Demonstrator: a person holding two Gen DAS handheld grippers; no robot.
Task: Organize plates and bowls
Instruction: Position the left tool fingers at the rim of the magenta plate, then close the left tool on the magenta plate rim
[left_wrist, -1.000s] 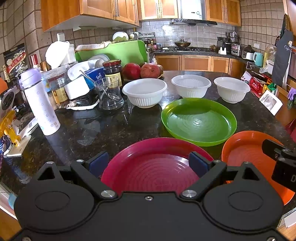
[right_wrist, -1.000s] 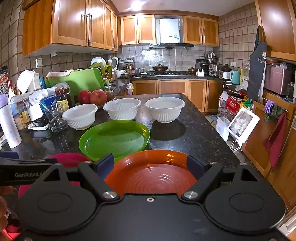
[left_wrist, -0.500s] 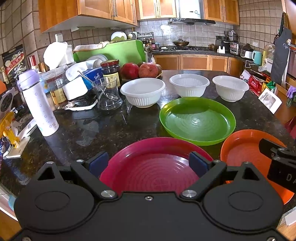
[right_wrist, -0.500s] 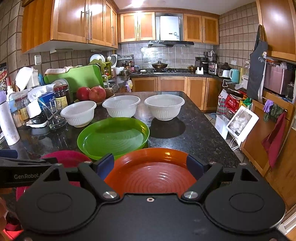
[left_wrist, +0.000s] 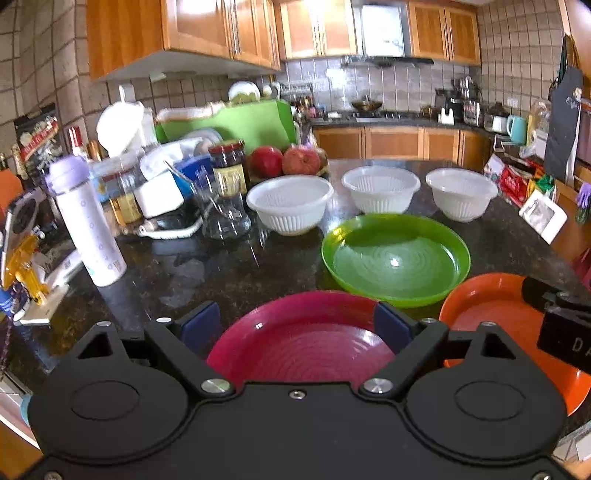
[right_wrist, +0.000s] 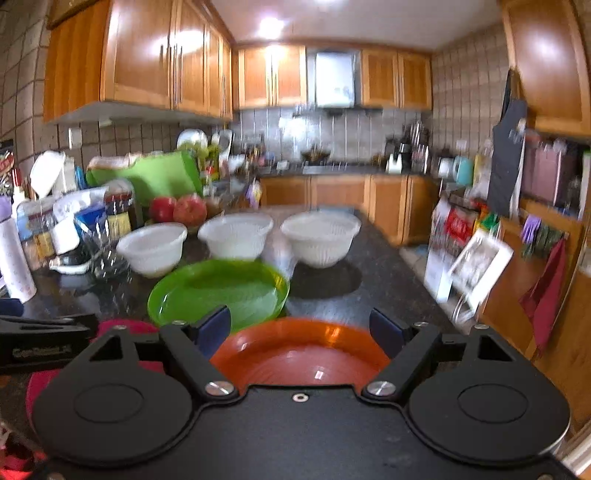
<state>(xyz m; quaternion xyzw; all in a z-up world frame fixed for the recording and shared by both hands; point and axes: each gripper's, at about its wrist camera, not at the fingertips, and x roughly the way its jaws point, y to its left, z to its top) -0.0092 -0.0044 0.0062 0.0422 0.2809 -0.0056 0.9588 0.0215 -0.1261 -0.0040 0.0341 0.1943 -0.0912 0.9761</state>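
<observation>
The right gripper (right_wrist: 300, 328) has lifted and tilted up over the orange plate (right_wrist: 295, 354).

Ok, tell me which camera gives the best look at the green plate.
The left wrist view: the green plate is sharp there, its whole rim visible on the dark counter. In the right wrist view the same plate is motion-blurred, and its near edge is partly hidden behind the right tool.

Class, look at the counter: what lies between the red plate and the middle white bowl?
In the left wrist view, the green plate lies between the red plate and the middle white bowl, with bare dark counter to its left.
</observation>
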